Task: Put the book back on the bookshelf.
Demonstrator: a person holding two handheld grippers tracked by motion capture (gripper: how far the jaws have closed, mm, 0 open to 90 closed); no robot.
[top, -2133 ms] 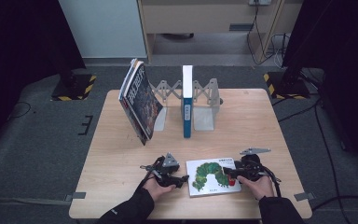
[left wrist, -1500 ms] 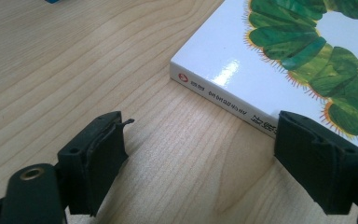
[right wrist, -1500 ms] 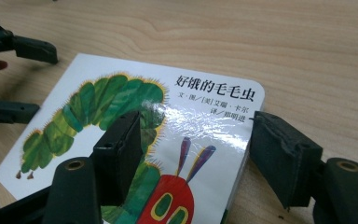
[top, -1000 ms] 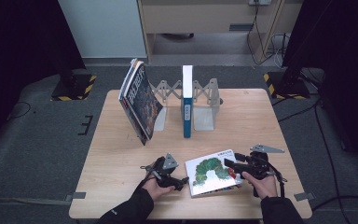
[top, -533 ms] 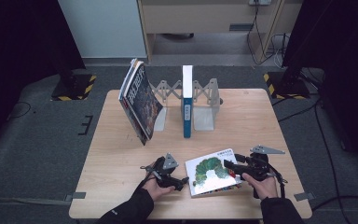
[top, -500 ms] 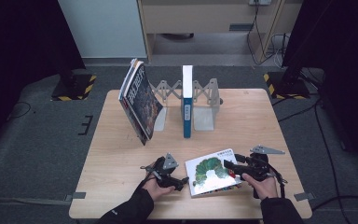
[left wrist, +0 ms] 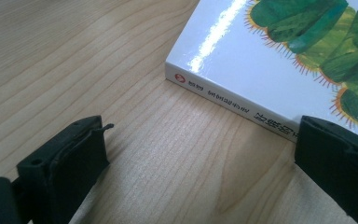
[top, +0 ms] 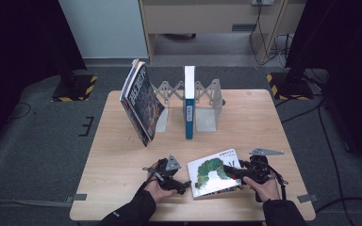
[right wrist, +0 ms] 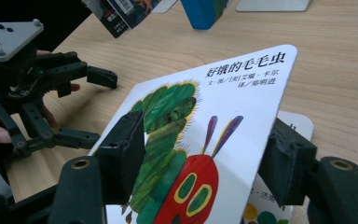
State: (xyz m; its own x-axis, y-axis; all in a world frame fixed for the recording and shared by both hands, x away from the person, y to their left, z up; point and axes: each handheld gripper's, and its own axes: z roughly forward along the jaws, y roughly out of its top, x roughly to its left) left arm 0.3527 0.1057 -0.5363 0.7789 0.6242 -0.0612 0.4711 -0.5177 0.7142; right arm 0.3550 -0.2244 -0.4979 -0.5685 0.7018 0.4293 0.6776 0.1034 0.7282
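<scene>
A white picture book with a green caterpillar [top: 212, 174] lies at the table's near edge between my two grippers. My left gripper [top: 185, 178] is open beside its left side. Its jaws have just been opening, and the left gripper view [left wrist: 200, 149] has bare wood between them with the book's spine [left wrist: 228, 100] just ahead. My right gripper [top: 233, 172] reaches in from the book's right. Its jaws have just been closing, and the raised front cover [right wrist: 200, 140] slants between them without being pinched. A page [right wrist: 298, 126] shows beneath the cover. The left gripper [right wrist: 98, 107] appears beyond the book.
At the back of the wooden table [top: 122, 155] stands a metal folding rack [top: 207, 101] with a blue book [top: 188, 108] upright in it. A dark-covered book [top: 141, 106] leans at the rack's left end. Black floor surrounds the table.
Two seconds ago the book lay flat. Its cover on the right gripper's side has since tilted up, and that gripper has shifted slightly right. The left hand has stayed put.
</scene>
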